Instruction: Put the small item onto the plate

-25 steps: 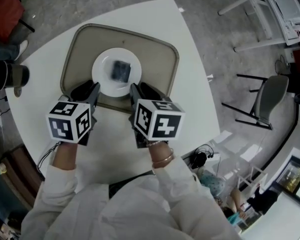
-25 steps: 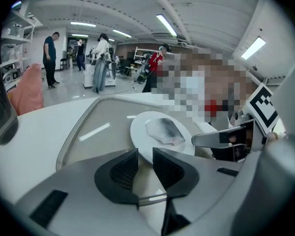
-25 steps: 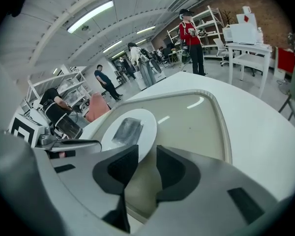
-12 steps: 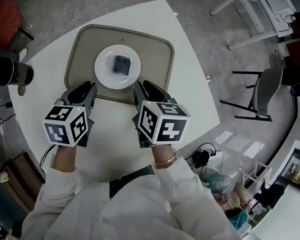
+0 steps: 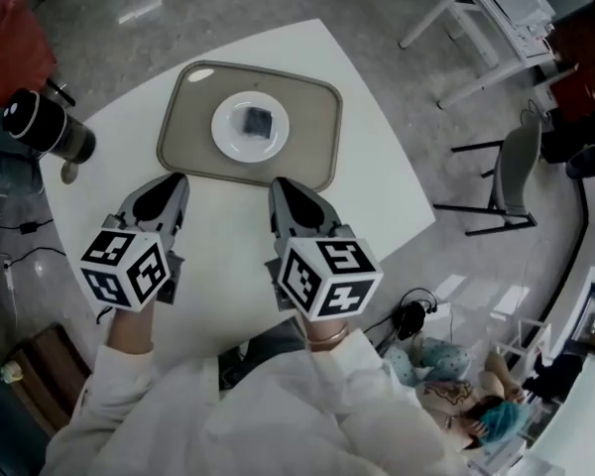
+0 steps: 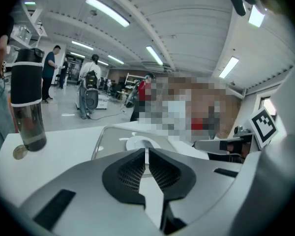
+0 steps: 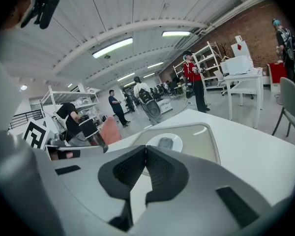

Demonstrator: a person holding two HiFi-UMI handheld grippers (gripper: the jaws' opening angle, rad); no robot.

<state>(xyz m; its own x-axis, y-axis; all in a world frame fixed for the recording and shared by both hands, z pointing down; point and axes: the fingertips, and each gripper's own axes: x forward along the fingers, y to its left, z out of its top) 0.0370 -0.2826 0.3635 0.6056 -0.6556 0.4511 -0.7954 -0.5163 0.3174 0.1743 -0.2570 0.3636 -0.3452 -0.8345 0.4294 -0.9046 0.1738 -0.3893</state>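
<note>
A small dark item (image 5: pixel 256 122) lies on the white plate (image 5: pixel 226 129), which stands in a beige tray (image 5: pixel 312 137) on the white round table. Both grippers hover over the bare tabletop short of the tray's near edge, apart from the plate. My left gripper (image 5: pixel 177 180) (image 6: pixel 146 152) has just been closing; its tips now meet with nothing between them. My right gripper (image 5: pixel 278 184) (image 7: pixel 146 149) has also just been closing and is shut and empty. The right gripper view shows the item (image 7: pixel 165 142) on the plate (image 7: pixel 176 140) ahead.
A clear bottle with a black top (image 5: pixel 50 127) (image 6: pixel 28 102) stands at the table's left edge, a coin-like disc (image 6: pixel 19 153) beside it. A grey chair (image 5: pixel 521 181) stands off the table to the right. Several people stand in the background.
Both grippers have pulled back from the tray's near edge toward me and risen. Their jaws, open before, have closed on nothing. The item stays on the plate.
</note>
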